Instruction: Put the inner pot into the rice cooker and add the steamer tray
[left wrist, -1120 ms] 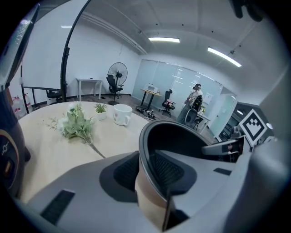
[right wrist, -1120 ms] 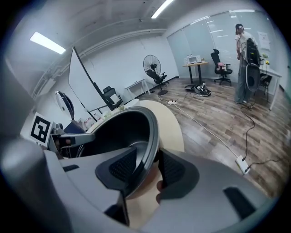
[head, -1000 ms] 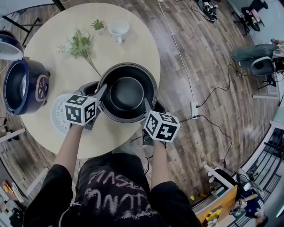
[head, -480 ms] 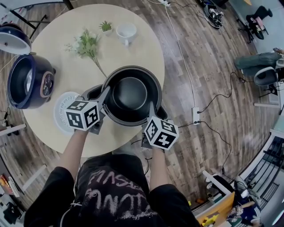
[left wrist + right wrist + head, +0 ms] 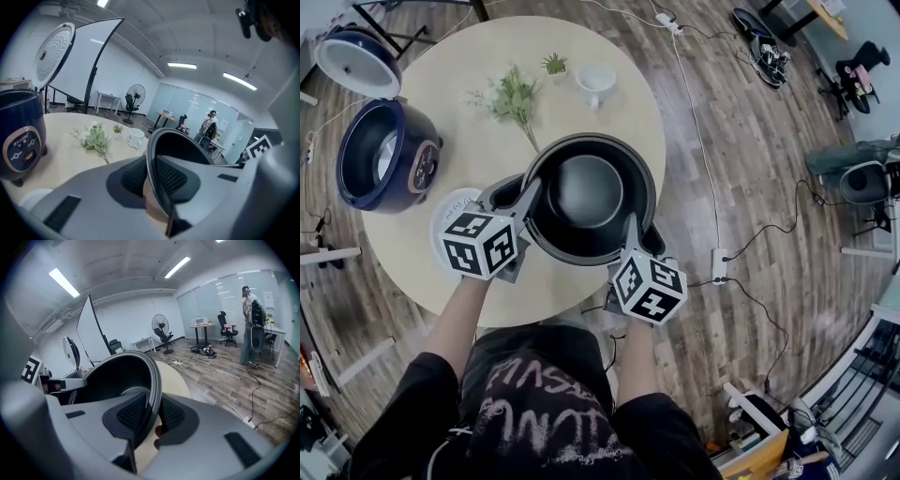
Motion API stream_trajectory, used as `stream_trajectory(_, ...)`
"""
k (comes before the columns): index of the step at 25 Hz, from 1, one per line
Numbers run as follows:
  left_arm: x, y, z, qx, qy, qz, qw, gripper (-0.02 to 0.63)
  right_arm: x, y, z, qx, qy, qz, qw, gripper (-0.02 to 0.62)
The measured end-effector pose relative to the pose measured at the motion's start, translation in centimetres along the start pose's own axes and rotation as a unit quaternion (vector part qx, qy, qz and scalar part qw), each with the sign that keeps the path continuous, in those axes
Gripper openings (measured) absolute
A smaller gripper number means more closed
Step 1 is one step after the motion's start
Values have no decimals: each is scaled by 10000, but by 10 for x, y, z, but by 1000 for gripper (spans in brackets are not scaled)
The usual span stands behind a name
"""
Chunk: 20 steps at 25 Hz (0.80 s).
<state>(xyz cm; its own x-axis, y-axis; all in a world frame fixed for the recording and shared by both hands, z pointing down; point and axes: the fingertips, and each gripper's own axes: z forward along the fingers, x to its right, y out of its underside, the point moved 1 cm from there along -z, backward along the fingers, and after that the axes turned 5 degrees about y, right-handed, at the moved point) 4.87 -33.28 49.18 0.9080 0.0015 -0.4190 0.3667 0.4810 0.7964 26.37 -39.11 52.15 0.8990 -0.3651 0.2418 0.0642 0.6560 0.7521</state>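
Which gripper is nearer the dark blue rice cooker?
Left. The left gripper grips the black inner pot's rim on the rice cooker's side; the right gripper, the opposite rim.

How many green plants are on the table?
2. A leafy sprig lies on the table just beyond the inner pot; a tiny potted plant stands farther back, beside the white cup. I see no others, though the pot covers some table.
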Motion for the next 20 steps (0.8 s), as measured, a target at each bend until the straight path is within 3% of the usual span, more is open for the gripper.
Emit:
stream_trajectory(9, -15, -24, -35, 331, -48, 72, 9994, 71, -39, -13, -9, 235, -187, -96, 9995, 86)
stream_trajectory(20, -46, -37, -96, 743, 292, 108, 9967, 71, -104, -10, -41, 620, -22, -246, 9978, 81)
